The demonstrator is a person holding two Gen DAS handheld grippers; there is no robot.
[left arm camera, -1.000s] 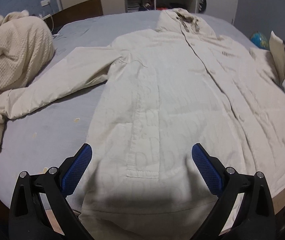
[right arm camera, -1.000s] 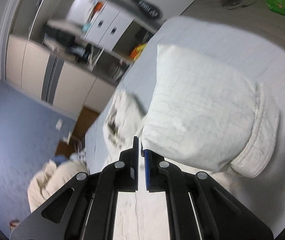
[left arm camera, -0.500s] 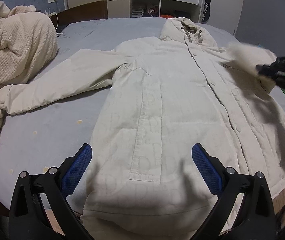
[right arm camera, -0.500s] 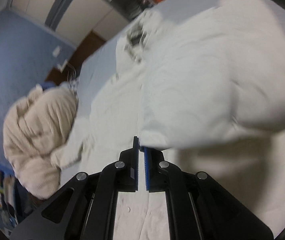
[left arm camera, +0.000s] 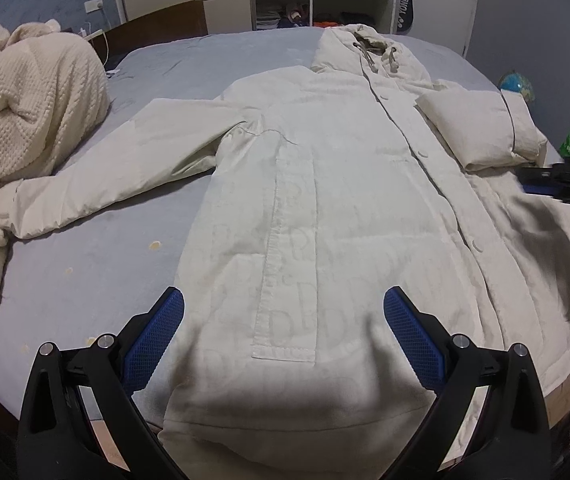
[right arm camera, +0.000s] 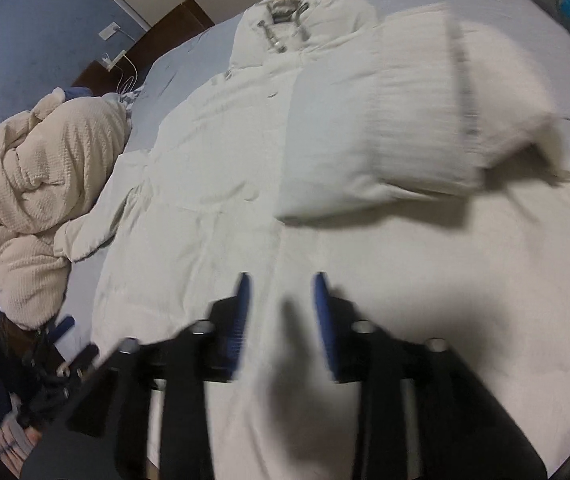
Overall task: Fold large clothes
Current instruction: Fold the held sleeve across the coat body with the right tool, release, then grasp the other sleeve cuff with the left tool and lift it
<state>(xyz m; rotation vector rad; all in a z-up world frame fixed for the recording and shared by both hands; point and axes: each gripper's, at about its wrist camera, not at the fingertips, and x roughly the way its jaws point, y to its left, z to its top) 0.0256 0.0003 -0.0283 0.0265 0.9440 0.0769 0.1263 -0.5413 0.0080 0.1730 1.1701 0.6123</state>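
Coat (left arm camera: pixel 325 208) cream, flat on bed (left arm camera: pixel 97 280), one sleeve (left arm camera: pixel 481 128) folded across chest; both grippers' fingers apart, empty.

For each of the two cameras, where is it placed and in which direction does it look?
Left wrist: at the coat's hem, looking up the bed to the hood; the open left gripper shows, with the right gripper at the right edge.
Right wrist: above the coat's right side, looking across to the blanket; the open right gripper shows, blurred, with the left gripper at lower left.
Shared: coat, folded sleeve, blanket, bed.
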